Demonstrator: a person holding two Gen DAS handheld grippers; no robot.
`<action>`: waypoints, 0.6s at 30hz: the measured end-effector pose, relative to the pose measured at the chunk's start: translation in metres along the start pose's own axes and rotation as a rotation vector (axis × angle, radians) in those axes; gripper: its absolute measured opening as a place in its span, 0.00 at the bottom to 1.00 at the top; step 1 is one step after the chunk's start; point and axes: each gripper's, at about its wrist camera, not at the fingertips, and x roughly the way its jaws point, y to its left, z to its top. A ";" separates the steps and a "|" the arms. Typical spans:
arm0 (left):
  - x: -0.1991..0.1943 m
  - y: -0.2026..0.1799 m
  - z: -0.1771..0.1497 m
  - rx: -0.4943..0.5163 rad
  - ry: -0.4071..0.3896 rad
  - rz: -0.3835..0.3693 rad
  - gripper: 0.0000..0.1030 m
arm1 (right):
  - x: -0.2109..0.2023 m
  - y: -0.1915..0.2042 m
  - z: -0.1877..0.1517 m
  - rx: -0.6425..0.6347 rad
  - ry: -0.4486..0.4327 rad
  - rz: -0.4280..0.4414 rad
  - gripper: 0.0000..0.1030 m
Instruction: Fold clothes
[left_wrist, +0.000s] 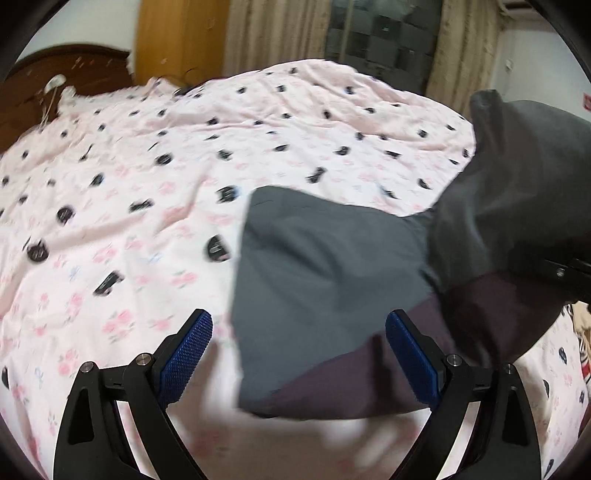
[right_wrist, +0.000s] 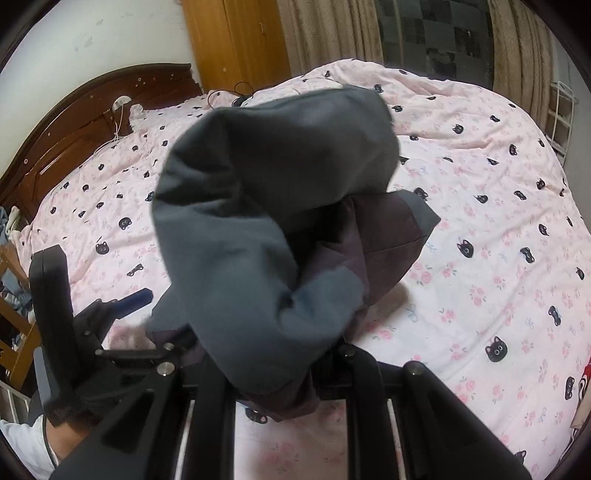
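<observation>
Left claw (left_wrist: 299, 354) angled down, blue pads (left_wrist: 186, 356) spread wide apart, nothing between them. Right claw (right_wrist: 280, 369) tilted down too, jaws nearly closed, clamped on bunched cloth. Left claw's holder's pale sleeve (right_wrist: 22, 443) seen at lower left.

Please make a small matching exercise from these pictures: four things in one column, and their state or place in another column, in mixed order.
1. left gripper
2. right gripper
3. grey garment
4. headboard

A. shut on cloth
B. dark wood, behind the pink bedcover
C. open, nothing between its pads
D. bunched, partly lifted off the bed

Pairs: 1-C, 2-A, 3-D, 4-B
</observation>
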 end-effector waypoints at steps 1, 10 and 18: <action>0.005 0.008 -0.002 -0.024 0.017 -0.004 0.91 | 0.001 0.002 0.001 -0.004 0.001 0.001 0.17; 0.019 0.028 -0.013 -0.126 0.047 -0.076 0.91 | 0.007 0.022 0.003 -0.051 0.019 0.000 0.17; 0.020 0.029 -0.015 -0.136 0.034 -0.073 0.91 | 0.027 0.049 0.003 -0.121 0.068 -0.004 0.17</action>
